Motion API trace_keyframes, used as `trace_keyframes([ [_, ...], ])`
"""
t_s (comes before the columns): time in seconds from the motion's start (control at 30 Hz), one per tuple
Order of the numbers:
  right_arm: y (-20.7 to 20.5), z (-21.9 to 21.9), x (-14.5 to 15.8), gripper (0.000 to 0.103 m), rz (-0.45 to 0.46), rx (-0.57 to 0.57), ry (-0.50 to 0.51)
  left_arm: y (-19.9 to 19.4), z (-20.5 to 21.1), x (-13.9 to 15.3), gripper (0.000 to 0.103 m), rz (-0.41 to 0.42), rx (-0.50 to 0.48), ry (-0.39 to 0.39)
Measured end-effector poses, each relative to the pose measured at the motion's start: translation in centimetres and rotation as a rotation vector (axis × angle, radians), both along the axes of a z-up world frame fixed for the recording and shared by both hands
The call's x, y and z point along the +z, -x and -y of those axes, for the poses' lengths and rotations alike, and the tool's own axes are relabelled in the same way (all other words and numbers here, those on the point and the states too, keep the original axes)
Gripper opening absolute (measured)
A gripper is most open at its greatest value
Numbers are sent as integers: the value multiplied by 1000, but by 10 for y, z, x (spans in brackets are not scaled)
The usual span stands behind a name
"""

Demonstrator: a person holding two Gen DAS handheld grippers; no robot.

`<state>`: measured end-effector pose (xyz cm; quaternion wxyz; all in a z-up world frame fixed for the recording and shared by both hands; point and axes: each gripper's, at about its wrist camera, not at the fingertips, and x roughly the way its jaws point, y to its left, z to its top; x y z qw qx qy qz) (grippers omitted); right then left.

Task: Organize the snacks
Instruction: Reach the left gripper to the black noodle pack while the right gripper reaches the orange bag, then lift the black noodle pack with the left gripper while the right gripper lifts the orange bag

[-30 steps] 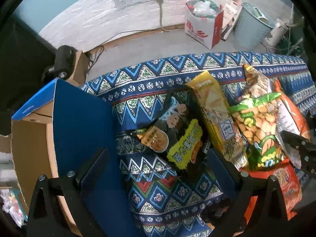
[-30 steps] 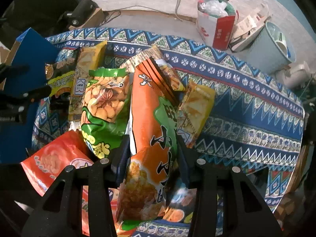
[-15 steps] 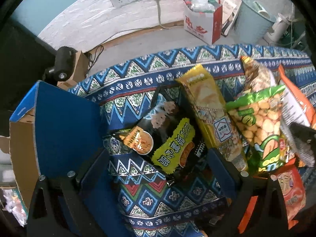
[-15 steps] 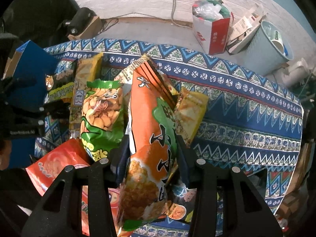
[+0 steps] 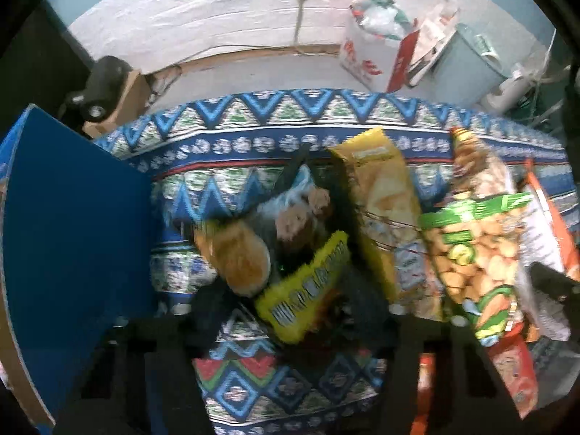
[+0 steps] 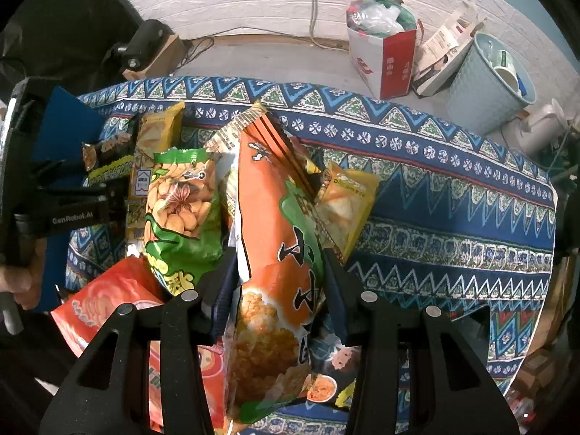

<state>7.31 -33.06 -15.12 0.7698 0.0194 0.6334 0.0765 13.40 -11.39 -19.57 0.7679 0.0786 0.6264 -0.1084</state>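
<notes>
Closing on the black bag (image 5: 301,253) (blurred), the left gripper (image 5: 290,311) straddles it; the right gripper (image 6: 279,282) is clamped on the orange bag (image 6: 275,253).

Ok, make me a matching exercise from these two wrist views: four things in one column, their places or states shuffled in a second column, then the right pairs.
Things:
1. orange snack bag
2. black and yellow snack bag
3. green peanut bag
4. blue box

Places or states:
A. stands at the table's left edge
B. between the fingers of the left gripper, whose jaws are closing
C. clamped in the right gripper
D. lies just left of the orange bag

Pairs: 1-C, 2-B, 3-D, 4-A
</notes>
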Motion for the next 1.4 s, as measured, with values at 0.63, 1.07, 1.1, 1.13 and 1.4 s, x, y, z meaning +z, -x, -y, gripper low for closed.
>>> trace_keyframes([
  [0.63,10,-12,22,34,100,16,41,20,-14,26,20,75,-12,103],
  [1.07,17,-11,47,34,176,-11,43,42,-24,69,18,227,-54,39],
  [1.1,18,-11,50,34,181,-12,40,44,-26,73,18,235,-52,38],
  [1.13,18,-13,54,34,190,-11,37,45,-28,76,18,240,-50,39],
  [1.4,21,-23,79,35,243,-10,10,62,-43,105,18,320,-56,15],
])
